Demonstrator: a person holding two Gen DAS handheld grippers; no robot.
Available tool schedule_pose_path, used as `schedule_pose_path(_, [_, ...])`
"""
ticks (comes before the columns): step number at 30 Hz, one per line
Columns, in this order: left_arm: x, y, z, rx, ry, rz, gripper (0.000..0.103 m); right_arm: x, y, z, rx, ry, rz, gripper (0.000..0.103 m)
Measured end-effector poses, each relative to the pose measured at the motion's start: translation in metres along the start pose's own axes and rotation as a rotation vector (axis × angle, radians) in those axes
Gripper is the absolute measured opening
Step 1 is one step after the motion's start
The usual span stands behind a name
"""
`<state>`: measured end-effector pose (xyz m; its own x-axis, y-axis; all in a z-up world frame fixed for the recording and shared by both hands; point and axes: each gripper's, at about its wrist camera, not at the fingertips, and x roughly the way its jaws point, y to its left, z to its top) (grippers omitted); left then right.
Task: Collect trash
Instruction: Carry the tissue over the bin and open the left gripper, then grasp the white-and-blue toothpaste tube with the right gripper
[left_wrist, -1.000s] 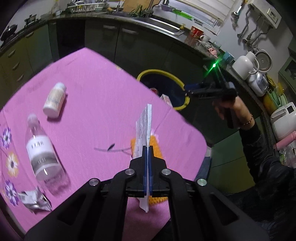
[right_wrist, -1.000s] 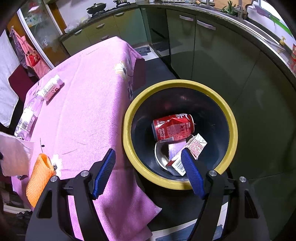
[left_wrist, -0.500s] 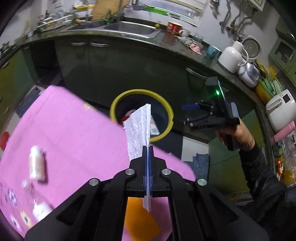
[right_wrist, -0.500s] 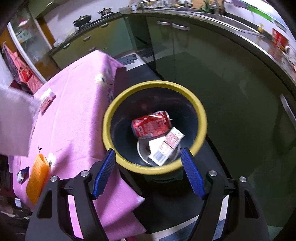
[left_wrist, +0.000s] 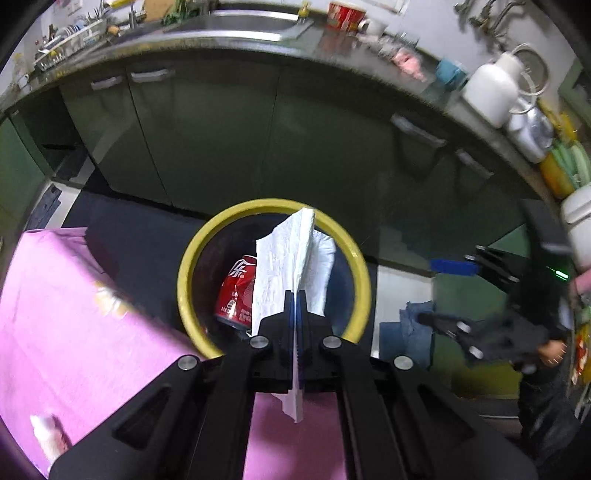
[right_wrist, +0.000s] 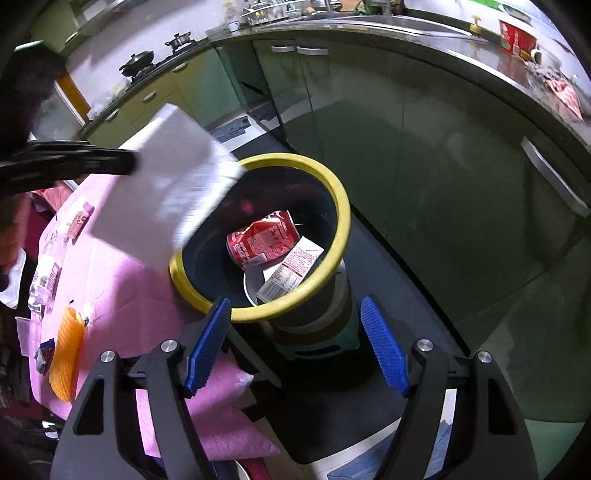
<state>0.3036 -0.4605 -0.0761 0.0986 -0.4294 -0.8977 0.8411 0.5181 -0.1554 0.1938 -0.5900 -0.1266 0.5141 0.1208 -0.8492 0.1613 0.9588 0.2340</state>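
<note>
My left gripper is shut on a white paper napkin and holds it over the yellow-rimmed dark trash bin. The napkin also shows in the right wrist view, above the bin's near-left rim. Inside the bin lie a crushed red cola can and a small white and red carton. My right gripper is open and empty, just in front of the bin.
The pink-clothed table stands left of the bin, with an orange foam net, a clear bottle and a small white bottle. Green kitchen cabinets stand behind the bin. A blue cloth lies on the floor.
My left gripper has carried the napkin from above the table to over the bin. My right gripper has drawn back a little, staying open.
</note>
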Motion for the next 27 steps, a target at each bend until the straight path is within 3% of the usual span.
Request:
schedule_pose_path(5, [0.042, 0.005, 0.008, -0.012, 0.058, 0.044, 0.004, 0.001, -0.005, -0.006, 0.019, 0.008, -0.002, 0.073])
schedule_pose_path(6, [0.046, 0.008, 0.007, -0.019, 0.068, 0.050, 0.019, 0.002, -0.006, -0.006, 0.025, 0.009, -0.002, 0.073])
schedule_pose_path(7, [0.047, 0.008, 0.006, -0.022, 0.074, 0.051, 0.043, 0.002, -0.008, -0.007, 0.030, 0.012, -0.002, 0.073])
schedule_pose_path(9, [0.041, 0.006, 0.003, -0.028, 0.057, 0.059, 0.059, 0.001, -0.006, -0.008, 0.031, 0.017, -0.002, 0.074])
schedule_pose_path(14, [-0.007, 0.004, -0.020, -0.050, 0.015, 0.029, 0.063, 0.003, -0.001, -0.007, 0.024, 0.031, -0.008, 0.074])
schedule_pose_path(17, [-0.062, 0.005, -0.052, -0.087, -0.073, 0.011, 0.077, 0.001, 0.009, -0.006, 0.014, 0.033, -0.002, 0.074])
schedule_pose_path(19, [-0.096, 0.008, -0.077, -0.105, -0.141, 0.037, 0.086, 0.004, 0.022, -0.005, -0.006, 0.041, 0.005, 0.074])
schedule_pose_path(22, [-0.143, 0.015, -0.123, -0.129, -0.230, 0.099, 0.089, 0.006, 0.051, -0.007, -0.056, 0.062, 0.022, 0.074])
schedule_pose_path(27, [-0.193, 0.040, -0.212, -0.218, -0.312, 0.177, 0.090, 0.003, 0.131, -0.017, -0.208, 0.109, 0.042, 0.074])
